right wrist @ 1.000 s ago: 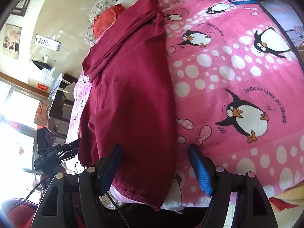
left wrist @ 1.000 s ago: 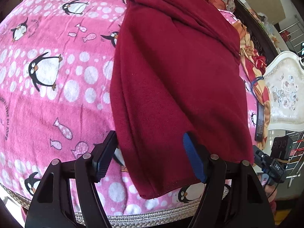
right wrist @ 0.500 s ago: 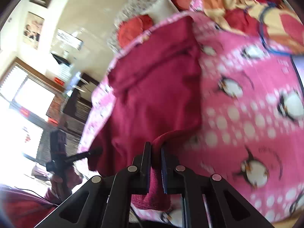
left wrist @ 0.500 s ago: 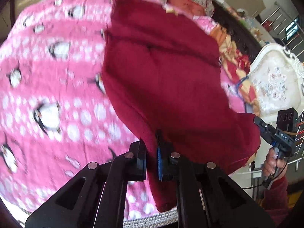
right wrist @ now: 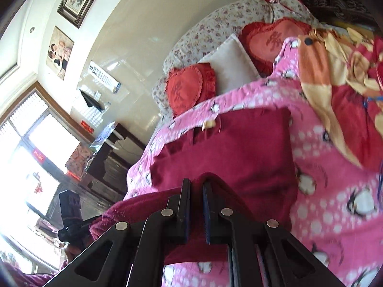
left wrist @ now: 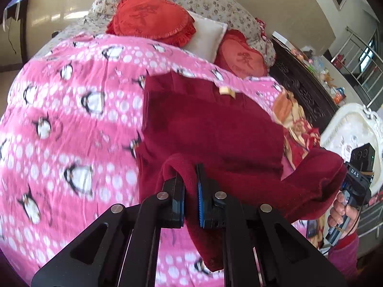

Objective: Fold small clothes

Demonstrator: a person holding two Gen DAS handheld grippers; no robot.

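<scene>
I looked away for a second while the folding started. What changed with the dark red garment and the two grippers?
Both grippers closed on the near edge of the dark red garment: left gripper, right gripper. They lifted it off the penguin blanket toward the pillows. The garment's far part stayed flat.

A pink penguin-print blanket covers the bed, with red heart-shaped cushions and a white pillow at its head.
</scene>
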